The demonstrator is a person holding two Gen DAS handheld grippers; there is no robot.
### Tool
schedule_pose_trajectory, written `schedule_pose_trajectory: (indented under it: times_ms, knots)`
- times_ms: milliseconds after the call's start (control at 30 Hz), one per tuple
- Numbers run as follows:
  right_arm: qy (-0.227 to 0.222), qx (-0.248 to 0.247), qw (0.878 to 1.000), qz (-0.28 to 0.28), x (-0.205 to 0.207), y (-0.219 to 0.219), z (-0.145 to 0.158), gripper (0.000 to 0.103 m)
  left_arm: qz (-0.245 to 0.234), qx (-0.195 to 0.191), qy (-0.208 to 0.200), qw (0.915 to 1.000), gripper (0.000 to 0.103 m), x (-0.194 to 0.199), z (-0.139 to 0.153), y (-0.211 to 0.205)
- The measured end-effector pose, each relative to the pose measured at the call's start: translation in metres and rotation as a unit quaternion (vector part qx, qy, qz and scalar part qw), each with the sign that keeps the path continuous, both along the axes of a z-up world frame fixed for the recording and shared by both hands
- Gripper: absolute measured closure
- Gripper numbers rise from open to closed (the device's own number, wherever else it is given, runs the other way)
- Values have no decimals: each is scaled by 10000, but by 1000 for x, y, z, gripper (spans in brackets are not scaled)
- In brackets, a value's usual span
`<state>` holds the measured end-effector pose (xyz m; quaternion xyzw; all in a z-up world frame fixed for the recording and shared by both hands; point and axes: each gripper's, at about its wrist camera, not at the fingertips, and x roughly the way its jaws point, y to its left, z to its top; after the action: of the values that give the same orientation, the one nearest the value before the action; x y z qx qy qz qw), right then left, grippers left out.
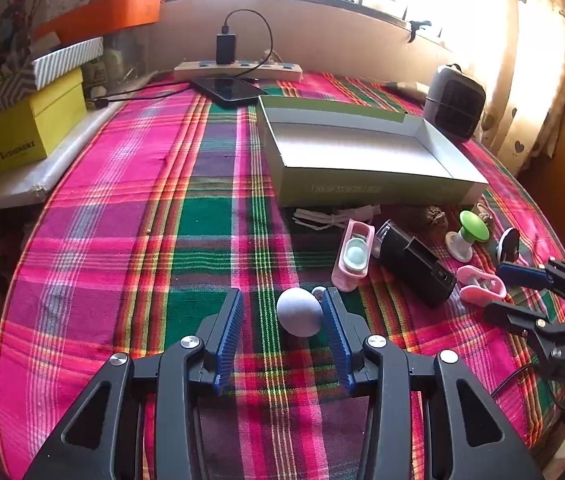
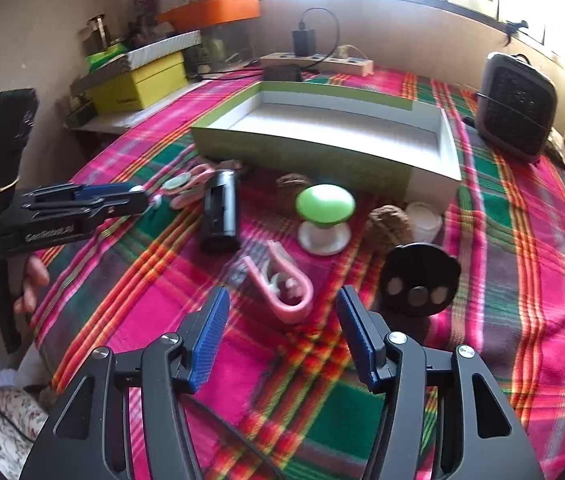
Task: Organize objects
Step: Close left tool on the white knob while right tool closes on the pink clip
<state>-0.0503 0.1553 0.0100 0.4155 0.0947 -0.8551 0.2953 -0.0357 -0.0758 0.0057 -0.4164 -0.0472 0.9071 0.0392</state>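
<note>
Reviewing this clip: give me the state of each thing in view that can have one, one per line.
Green box: open, nothing visible inside.
Left hand-held gripper: open, grey ball between its pads, gap on one side.
Right hand-held gripper: open, pink clip just ahead, not gripped.
Black charger: plugged into the power strip.
Green-topped knob: upright.
Black cylinder: lying on its side.

Pink, green and red plaid cloth (image 1: 130, 208); green-walled, white-lined box (image 1: 362, 190); lilac ball (image 1: 299, 312); far-left yellow box (image 1: 22, 136); green-capped white knob (image 2: 324, 210).
</note>
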Motion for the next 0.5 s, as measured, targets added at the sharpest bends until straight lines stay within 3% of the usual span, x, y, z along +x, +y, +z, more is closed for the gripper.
schedule_pose_trajectory:
  times_ms: [300, 500]
  knots:
    - [-37, 72, 9999, 75, -8, -11, -4, 46, -362, -254, -71, 9990, 64, -9, -2, 7]
    - [-3, 80, 10000, -53, -9, -10, -4, 56, -422, -323, -88, 9985, 64, -10, -1, 11]
